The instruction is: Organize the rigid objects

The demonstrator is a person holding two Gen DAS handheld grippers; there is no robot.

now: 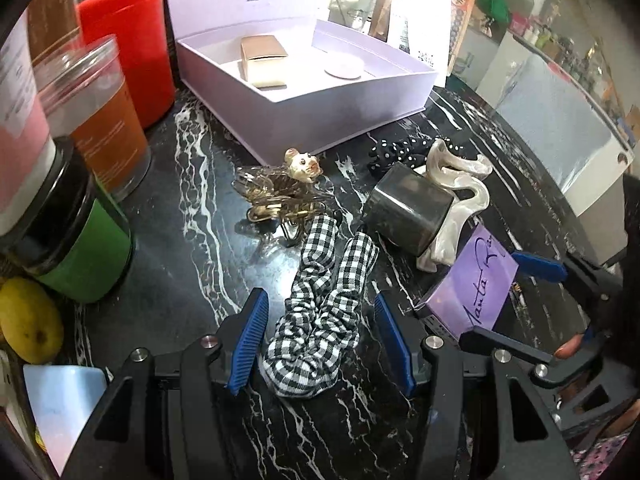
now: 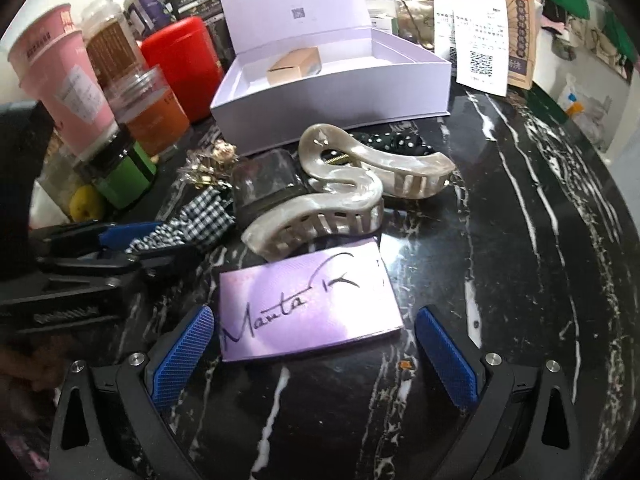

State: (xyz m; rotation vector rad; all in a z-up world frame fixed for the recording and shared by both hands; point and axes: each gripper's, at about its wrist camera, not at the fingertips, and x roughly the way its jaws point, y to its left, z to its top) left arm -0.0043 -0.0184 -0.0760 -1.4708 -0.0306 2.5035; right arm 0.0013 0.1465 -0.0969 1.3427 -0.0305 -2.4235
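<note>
A black-and-white checked scrunchie (image 1: 320,320) lies on the black marble top between the blue pads of my left gripper (image 1: 322,340), which is open; the pads stand close beside it without pressing. My right gripper (image 2: 316,356) is open around a flat purple box with handwritten script (image 2: 308,308), a small gap on each side. In the left wrist view the same purple box (image 1: 472,288) shows at the right with the right gripper's pad (image 1: 540,266) beside it. The left gripper (image 2: 120,240) appears at the left of the right wrist view.
An open lilac gift box (image 1: 360,92) at the back holds a small gold box (image 1: 262,60). Before it lie a pearly claw clip (image 2: 340,196), a smoky dark cube (image 1: 408,208), a polka-dot scrunchie (image 1: 396,152) and gold clips (image 1: 280,196). Jars and a red canister (image 1: 128,40) crowd the left.
</note>
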